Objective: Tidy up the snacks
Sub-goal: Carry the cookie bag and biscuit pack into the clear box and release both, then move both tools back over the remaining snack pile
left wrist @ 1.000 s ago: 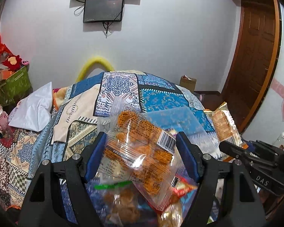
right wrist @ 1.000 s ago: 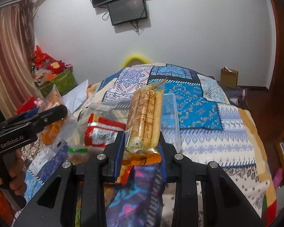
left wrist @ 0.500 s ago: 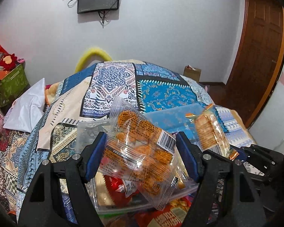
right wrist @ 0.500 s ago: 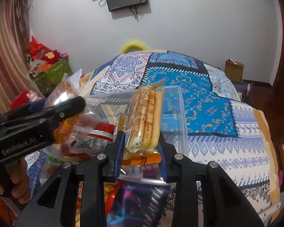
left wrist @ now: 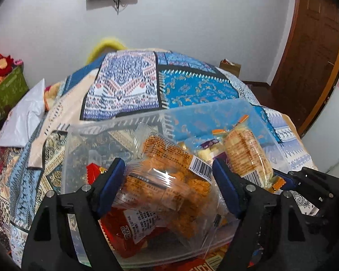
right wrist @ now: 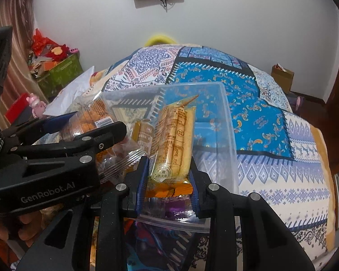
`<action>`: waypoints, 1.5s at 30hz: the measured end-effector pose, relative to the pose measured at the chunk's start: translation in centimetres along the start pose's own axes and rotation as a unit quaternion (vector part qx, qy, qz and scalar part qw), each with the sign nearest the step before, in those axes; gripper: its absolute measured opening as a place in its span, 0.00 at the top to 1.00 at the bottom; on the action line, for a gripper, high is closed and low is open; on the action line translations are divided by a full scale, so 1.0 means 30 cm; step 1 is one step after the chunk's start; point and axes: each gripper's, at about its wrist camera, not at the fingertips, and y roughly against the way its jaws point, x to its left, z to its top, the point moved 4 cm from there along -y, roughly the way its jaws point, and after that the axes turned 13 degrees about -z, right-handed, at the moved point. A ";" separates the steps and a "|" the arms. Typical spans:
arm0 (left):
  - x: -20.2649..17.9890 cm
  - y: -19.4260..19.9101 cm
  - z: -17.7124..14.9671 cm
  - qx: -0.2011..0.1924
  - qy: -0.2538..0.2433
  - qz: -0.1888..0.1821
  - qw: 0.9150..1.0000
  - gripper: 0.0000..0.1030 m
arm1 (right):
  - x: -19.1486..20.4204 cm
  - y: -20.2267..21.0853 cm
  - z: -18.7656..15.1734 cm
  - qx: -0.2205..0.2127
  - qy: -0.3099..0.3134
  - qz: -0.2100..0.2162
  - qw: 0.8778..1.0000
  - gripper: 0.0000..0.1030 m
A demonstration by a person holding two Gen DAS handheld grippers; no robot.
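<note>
Bin (left wrist: pixel 255 113): both grippers have come down over it. Your left gripper (left wrist: pixel 169 187), jaws just widening, lets go the orange bag (left wrist: pixel 169 180) above the bin. Your right gripper (right wrist: pixel 168 176) clamps the biscuit pack (right wrist: pixel 171 140) over the bin; release comes next.

Both grippers matte black plastic, blue ribbed pads, silver screw heads at joints. Left gripper (right wrist: pixel 88 122) has white "GenRobot.AI" on side, braided cord at its back. Right gripper (right wrist: pixel 168 176) same build.
</note>
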 end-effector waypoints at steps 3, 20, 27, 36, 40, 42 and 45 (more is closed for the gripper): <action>0.000 0.011 0.003 0.003 0.005 -0.010 1.000 0.23 | -0.001 0.003 -0.002 0.004 0.004 -0.011 1.000 0.70; -0.028 0.292 -0.034 -0.021 0.007 -0.025 0.999 0.23 | 0.003 0.205 0.011 -0.030 -0.007 -0.001 1.000 0.54; -0.007 0.416 -0.114 -0.020 0.003 -0.014 1.000 0.23 | 0.027 0.315 -0.017 -0.047 -0.015 0.006 0.999 0.52; 0.040 0.476 -0.264 0.004 0.006 -0.004 1.000 0.23 | 0.091 0.352 -0.120 -0.028 -0.008 0.017 0.999 0.50; 0.072 0.476 -0.336 0.016 0.013 -0.007 1.000 0.23 | 0.137 0.312 -0.178 -0.001 0.000 0.021 1.000 0.46; 0.089 0.468 -0.374 0.025 0.013 -0.004 1.000 0.23 | 0.163 0.282 -0.210 0.016 0.010 0.019 1.000 0.46; 0.108 0.462 -0.416 0.032 0.008 -0.001 0.999 0.23 | 0.208 0.237 -0.249 0.041 0.022 0.026 0.999 0.46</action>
